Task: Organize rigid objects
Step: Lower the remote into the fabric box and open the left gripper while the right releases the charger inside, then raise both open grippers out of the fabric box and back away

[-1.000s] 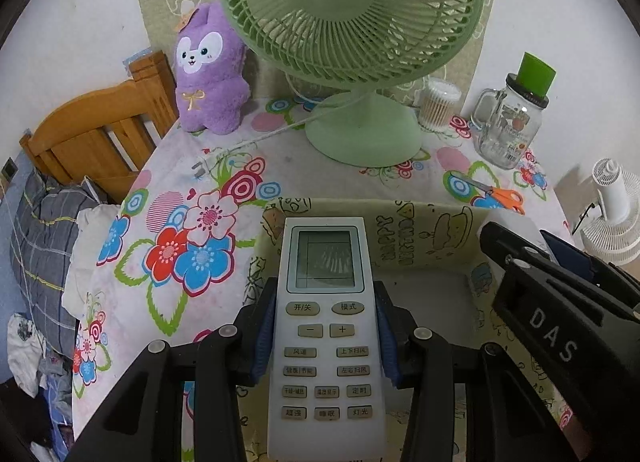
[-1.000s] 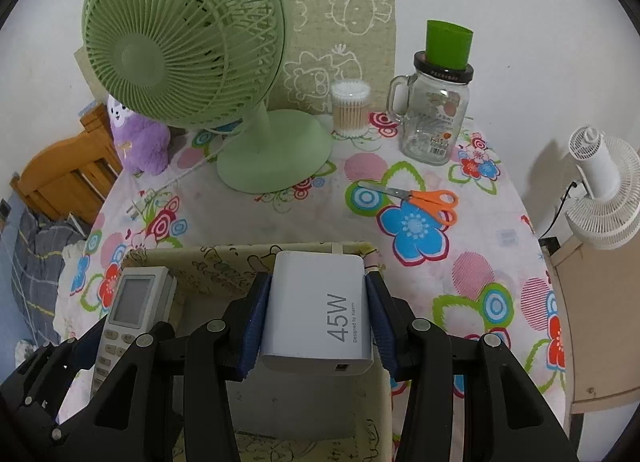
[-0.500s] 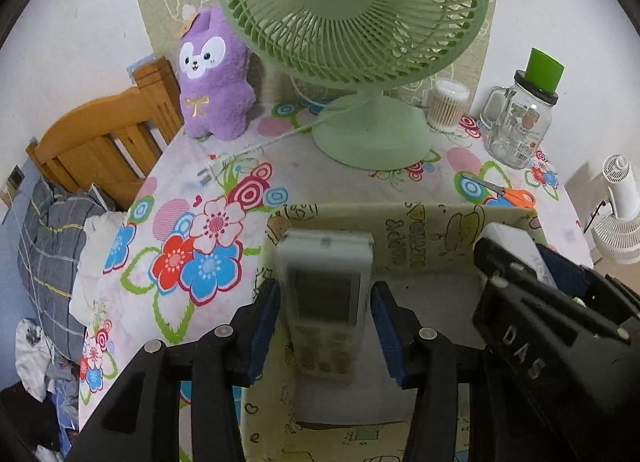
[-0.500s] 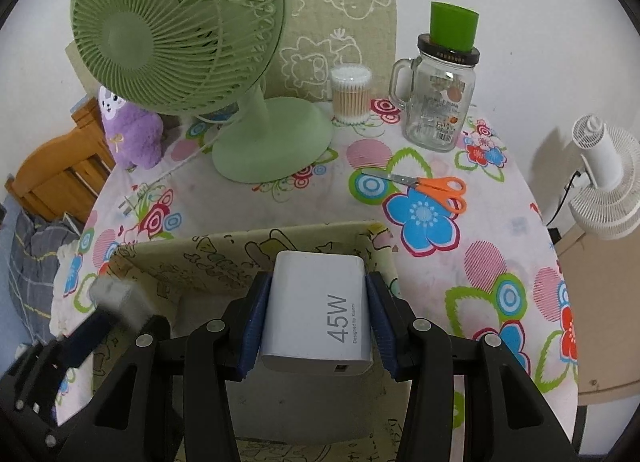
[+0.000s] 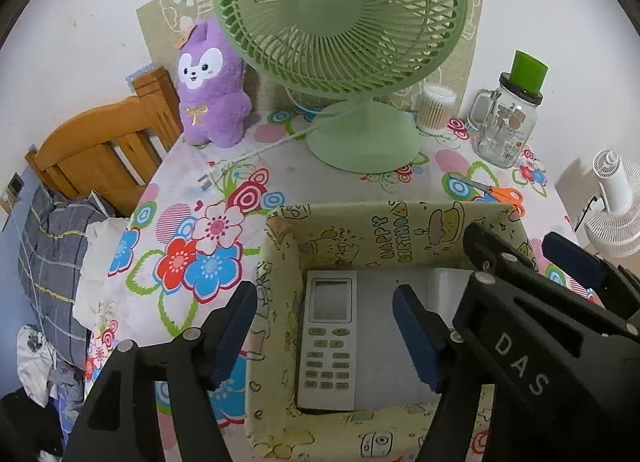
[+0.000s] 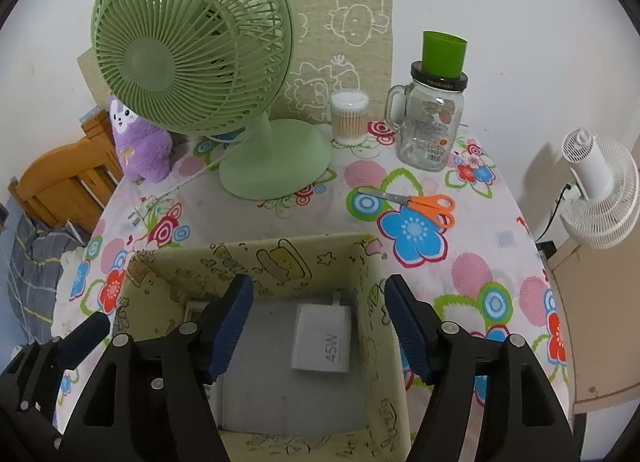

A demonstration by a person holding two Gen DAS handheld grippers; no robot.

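Since the earlier frames, both tongs have let go: we find the left tongs (image 5: 324,326) and right tongs (image 6: 318,326) spread wide above the box (image 5: 280,262). Remote (image 5: 328,342) and charger (image 6: 322,338) lie flat inside it, apart, on the bench (image 6: 280,221).

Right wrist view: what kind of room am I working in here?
Most likely a bedroom at home. A wooden bed frame with checked bedding stands beside the floral-clothed table, which carries a purple plush toy and a green desk fan.
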